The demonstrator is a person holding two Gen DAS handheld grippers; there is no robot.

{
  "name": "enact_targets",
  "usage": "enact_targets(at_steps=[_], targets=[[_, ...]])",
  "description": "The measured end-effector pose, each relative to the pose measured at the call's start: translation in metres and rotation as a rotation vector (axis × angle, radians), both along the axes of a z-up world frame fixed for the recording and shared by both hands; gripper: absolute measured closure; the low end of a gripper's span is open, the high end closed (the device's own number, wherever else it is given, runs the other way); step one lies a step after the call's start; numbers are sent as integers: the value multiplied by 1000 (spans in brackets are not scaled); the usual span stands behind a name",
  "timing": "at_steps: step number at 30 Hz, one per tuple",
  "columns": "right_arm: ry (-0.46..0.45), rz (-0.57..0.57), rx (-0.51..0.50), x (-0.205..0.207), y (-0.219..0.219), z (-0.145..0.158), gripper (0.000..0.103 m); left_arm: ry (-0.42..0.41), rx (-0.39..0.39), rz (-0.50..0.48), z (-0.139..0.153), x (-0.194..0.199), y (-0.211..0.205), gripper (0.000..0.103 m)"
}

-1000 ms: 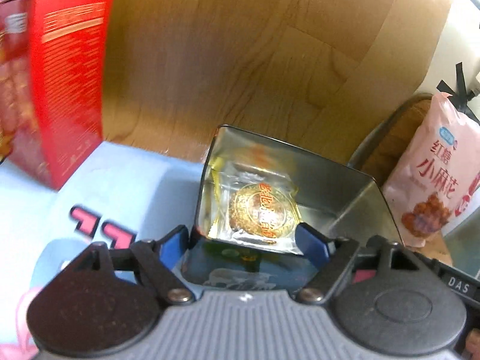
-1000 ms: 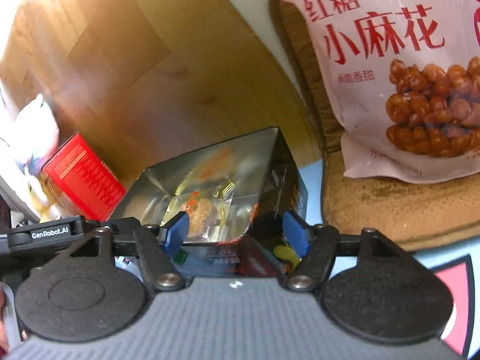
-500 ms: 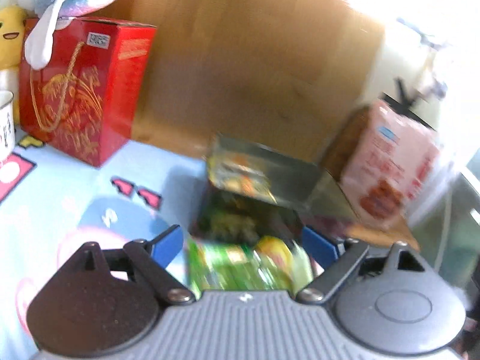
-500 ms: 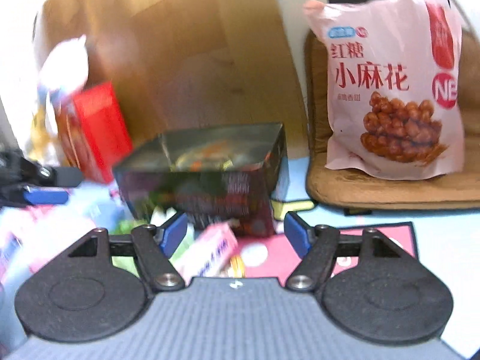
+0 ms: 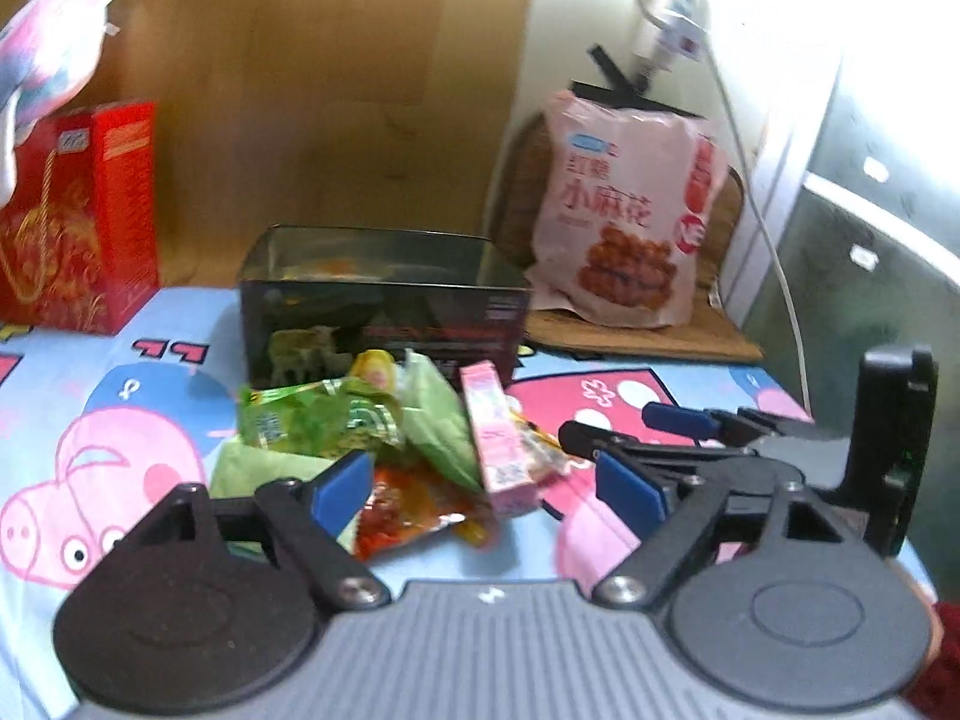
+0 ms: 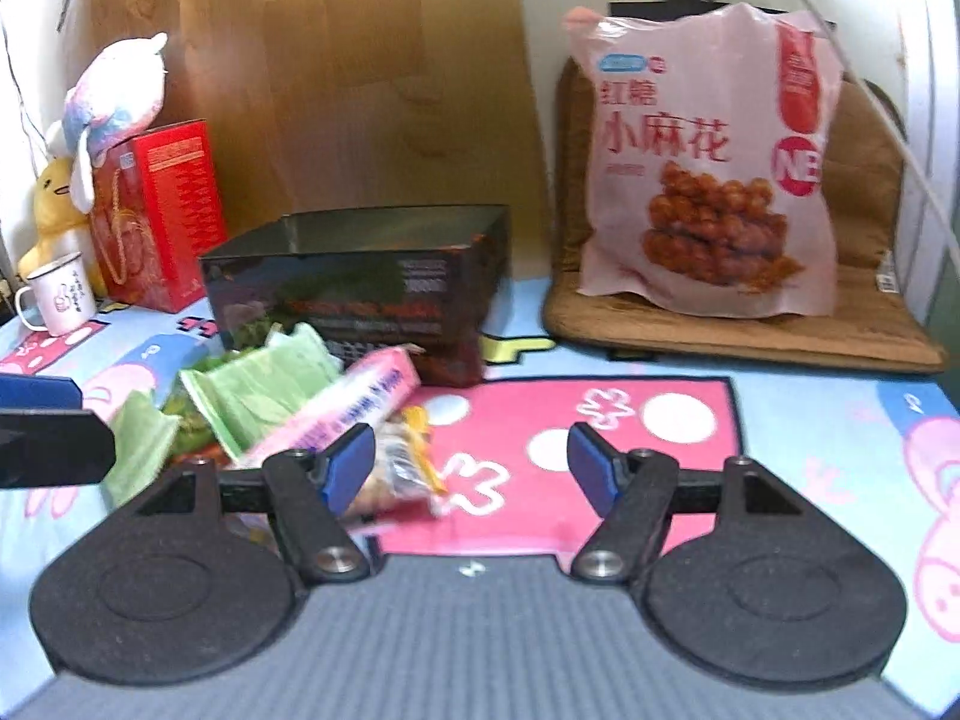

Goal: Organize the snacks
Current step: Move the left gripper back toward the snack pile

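Both hand-held grippers (image 5: 486,489) (image 6: 471,462) gape wide, empty; only the right view shows the mug (image 6: 57,294).

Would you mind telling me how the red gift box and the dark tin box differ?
The red gift box stands tall and closed, with gold cord handles; the dark tin box is low, wide and open-topped. The red gift box sits far left with a plush toy on it; the dark tin box sits centrally, behind the loose snacks. Both rest on the cartoon cloth.
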State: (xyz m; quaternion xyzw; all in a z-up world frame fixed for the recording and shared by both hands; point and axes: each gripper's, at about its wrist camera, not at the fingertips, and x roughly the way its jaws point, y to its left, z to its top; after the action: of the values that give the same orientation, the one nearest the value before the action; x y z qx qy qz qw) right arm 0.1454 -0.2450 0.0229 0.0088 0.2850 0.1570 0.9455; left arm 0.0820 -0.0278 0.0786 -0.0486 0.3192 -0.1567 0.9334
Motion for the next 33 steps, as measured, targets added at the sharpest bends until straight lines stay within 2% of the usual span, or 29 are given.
enact_targets(at_steps=[9,17,26,33], targets=[[0,-117,1,2,-45,-10,31,-79,201,-39,-16,-10,-55,24],[-16,-144,9,4,-57,-14,30,-150,333,-21,-27,-15,-75,27],[-16,-145,25,5,-60,-16,30,-197,410,-14,-36,-16,-82,29],[-13,-145,26,6,-60,-17,30,-202,416,-6,-40,-14,-81,30]])
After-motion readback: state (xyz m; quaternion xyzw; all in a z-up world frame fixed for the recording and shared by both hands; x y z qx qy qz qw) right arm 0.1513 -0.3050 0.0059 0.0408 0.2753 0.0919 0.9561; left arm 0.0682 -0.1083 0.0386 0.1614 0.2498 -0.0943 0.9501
